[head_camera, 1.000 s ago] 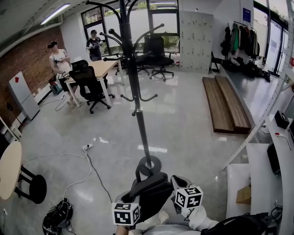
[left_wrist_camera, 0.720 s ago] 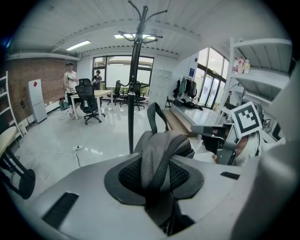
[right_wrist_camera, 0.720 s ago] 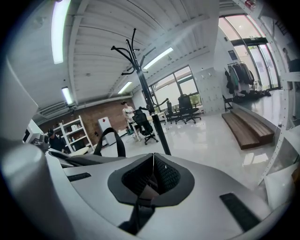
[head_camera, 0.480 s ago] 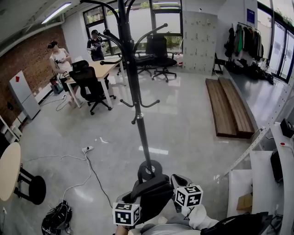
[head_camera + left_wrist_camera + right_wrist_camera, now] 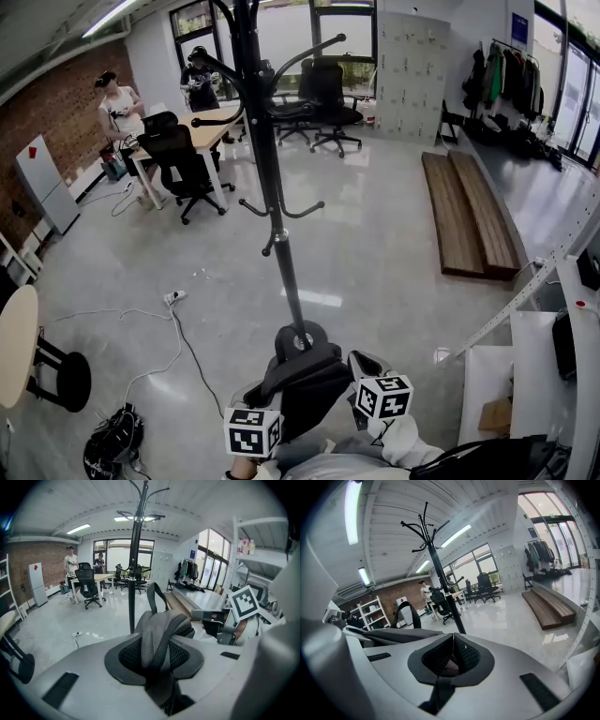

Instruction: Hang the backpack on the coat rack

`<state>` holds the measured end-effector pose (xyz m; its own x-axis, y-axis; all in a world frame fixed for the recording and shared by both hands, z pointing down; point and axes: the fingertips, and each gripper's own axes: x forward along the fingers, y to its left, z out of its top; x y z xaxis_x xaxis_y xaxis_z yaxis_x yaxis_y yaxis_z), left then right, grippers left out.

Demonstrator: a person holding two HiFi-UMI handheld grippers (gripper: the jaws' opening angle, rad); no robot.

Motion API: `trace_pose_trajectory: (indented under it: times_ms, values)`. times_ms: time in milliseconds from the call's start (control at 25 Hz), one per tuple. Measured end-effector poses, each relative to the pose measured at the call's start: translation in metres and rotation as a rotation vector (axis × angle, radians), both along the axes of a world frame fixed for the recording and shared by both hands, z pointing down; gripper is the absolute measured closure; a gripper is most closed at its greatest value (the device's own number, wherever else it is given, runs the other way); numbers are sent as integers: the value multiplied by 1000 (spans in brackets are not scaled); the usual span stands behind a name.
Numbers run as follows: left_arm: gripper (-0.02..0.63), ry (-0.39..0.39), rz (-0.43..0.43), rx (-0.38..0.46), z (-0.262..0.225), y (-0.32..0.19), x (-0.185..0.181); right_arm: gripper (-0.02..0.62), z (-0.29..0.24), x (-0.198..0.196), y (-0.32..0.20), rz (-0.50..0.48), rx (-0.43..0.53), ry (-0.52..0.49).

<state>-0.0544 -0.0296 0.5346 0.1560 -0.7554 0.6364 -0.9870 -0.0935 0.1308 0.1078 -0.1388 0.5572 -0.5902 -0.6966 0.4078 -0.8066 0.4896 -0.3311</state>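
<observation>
Since a second ago I have brought the black and grey fabric backpack (image 5: 305, 380) closer to the tall black metal coat rack (image 5: 281, 248). In the head view the rack's round base now sits just beyond the top of the backpack, where before a strip of floor showed between them. The glossy pale grey floor (image 5: 394, 253) spreads out all round the rack. The rack stands upright, its curved hooks all bare, the upper ones well above the backpack. The backpack hangs low in front of the rack's base, between my two grippers, with its top handle loop (image 5: 157, 597) standing up towards the pole.

My left gripper (image 5: 157, 656), on the near left side of the rack, is clamped on a padded grey mesh shoulder strap (image 5: 157, 634) that bulges up out of the jaws. My right gripper (image 5: 451, 656), on the near right side of the rack, has its jaws pressed almost together on a thin dark strap of webbing (image 5: 437, 693) that trails down out of them.
</observation>
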Motion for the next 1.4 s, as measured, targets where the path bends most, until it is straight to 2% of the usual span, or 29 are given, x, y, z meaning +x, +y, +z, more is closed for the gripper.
trace_pose_trajectory:
  times_ms: [400,800,1080,1320,1400]
  values:
    - [514,7,45,20,-2,-29,-4,581,0,-4,-23,37,3,-7]
    - [514,46,85,33,-5,-62,-35,581,-9,-15,-69,118,29,3]
    - [514,55,159,49,-11,-92,-58,581,-17,-39,-97,149,42,23]
    - [514,70,228,84,-21,-118,-76,581,-35,-43,-126,210,94,45]
    - [514,71,247,95,-24,-128,-83,581,-34,-45,-133,222,86,47]
